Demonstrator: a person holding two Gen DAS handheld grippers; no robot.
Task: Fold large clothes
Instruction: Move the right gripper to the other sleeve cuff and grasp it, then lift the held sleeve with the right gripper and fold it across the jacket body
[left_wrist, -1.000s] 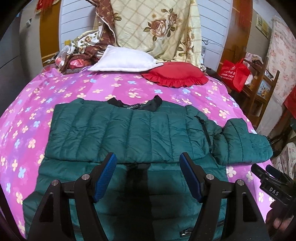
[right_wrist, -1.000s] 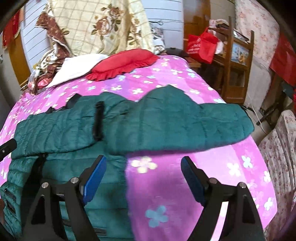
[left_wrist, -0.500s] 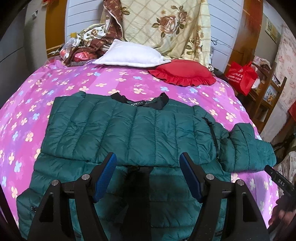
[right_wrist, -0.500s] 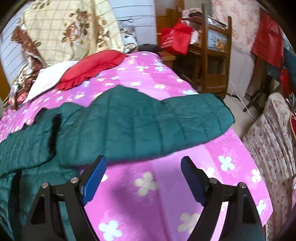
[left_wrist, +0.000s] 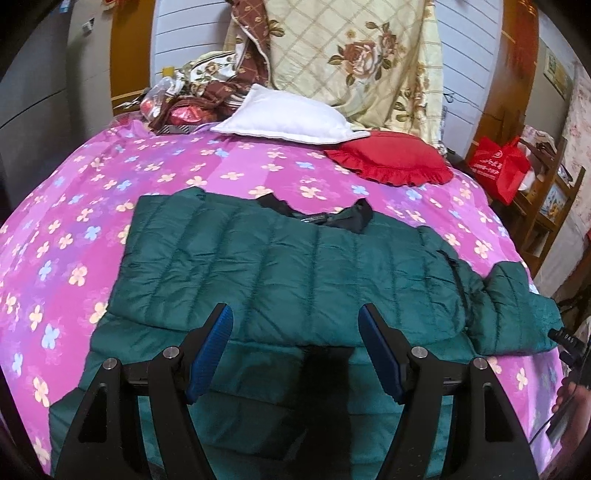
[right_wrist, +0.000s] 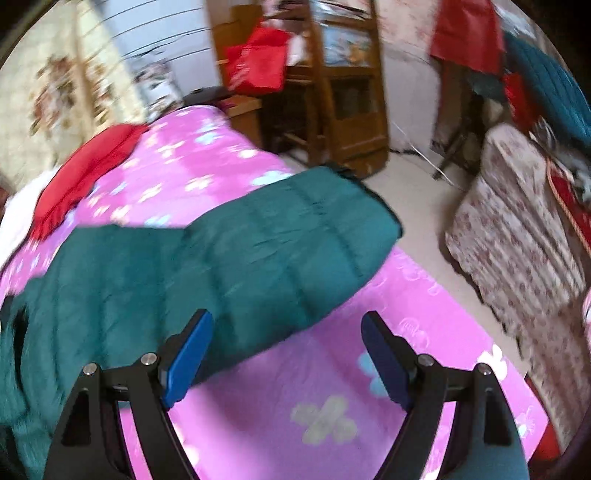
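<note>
Lying flat on the pink flowered bedspread (left_wrist: 74, 221): a puffy green quilted jacket (left_wrist: 295, 273), stitched in ribs, black collar far side, one sleeve (right_wrist: 280, 236) stretching to the bed's edge. Hovering over its hem, the left gripper (left_wrist: 295, 347), jaws wide, gripping nothing. Swinging rightward since a second ago toward the sleeve end, the right gripper (right_wrist: 284, 354), also gaping and empty, view blurring.

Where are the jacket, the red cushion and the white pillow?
jacket (left_wrist: 295, 266): left wrist view, middle of the quilted back.
red cushion (left_wrist: 391, 157): left wrist view, centre of its top.
white pillow (left_wrist: 284, 116): left wrist view, centre of its top.
</note>
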